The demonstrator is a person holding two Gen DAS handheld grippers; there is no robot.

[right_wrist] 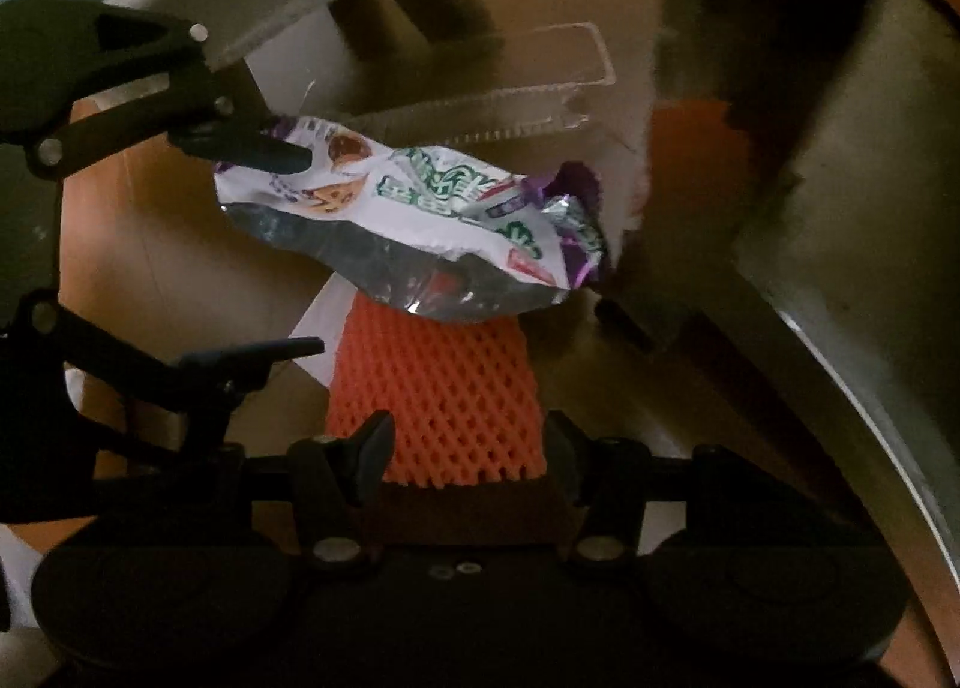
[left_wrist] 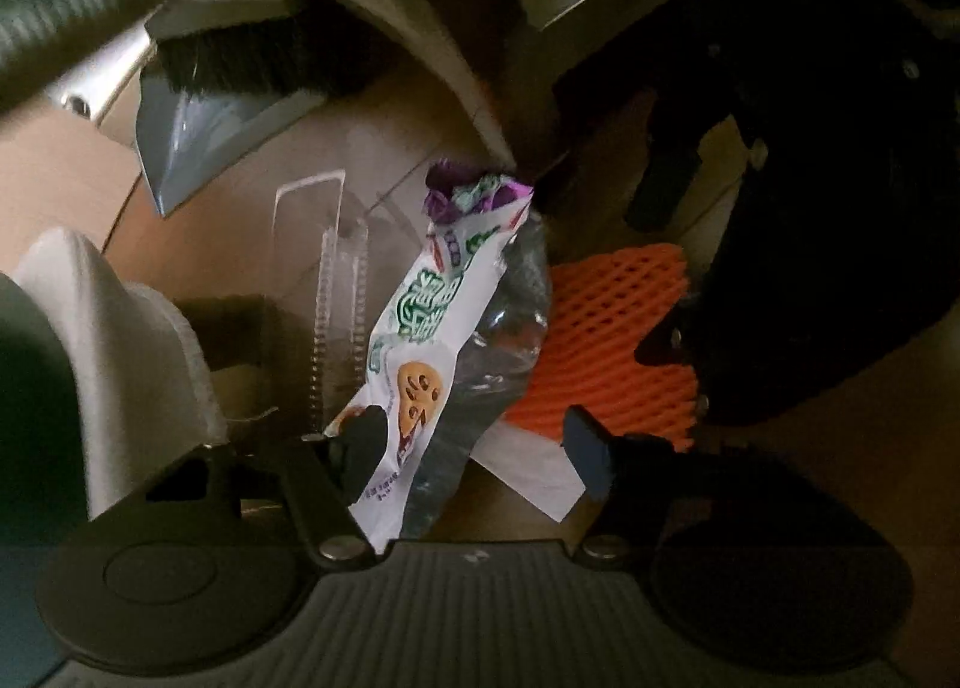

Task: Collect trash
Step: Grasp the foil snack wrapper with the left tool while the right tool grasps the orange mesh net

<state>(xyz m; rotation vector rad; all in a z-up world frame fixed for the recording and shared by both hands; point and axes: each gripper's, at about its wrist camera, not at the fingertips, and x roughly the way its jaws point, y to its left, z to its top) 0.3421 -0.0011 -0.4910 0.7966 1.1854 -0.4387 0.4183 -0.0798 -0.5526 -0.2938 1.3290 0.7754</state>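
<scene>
The left gripper (left_wrist: 474, 436) is standing wide open, its jaws well apart, with a snack wrapper (left_wrist: 420, 340) lying against its left finger (left_wrist: 366, 436) and clear of the other, so nothing is actually being pinched. From the right wrist view that same wrapper (right_wrist: 420, 208) is lying crumpled, foil lining showing, partly over an orange foam fruit net (right_wrist: 438, 388) and a sheet of white paper (right_wrist: 318, 328) on the brown floor (right_wrist: 180, 268). The right gripper (right_wrist: 468, 448) is sitting half open with the net's near edge between its fingers, though I cannot tell whether it is gripping. A clear plastic tray (right_wrist: 540, 88) is lying just behind, and a dustpan with a brush (left_wrist: 228, 88) is resting farther back.
</scene>
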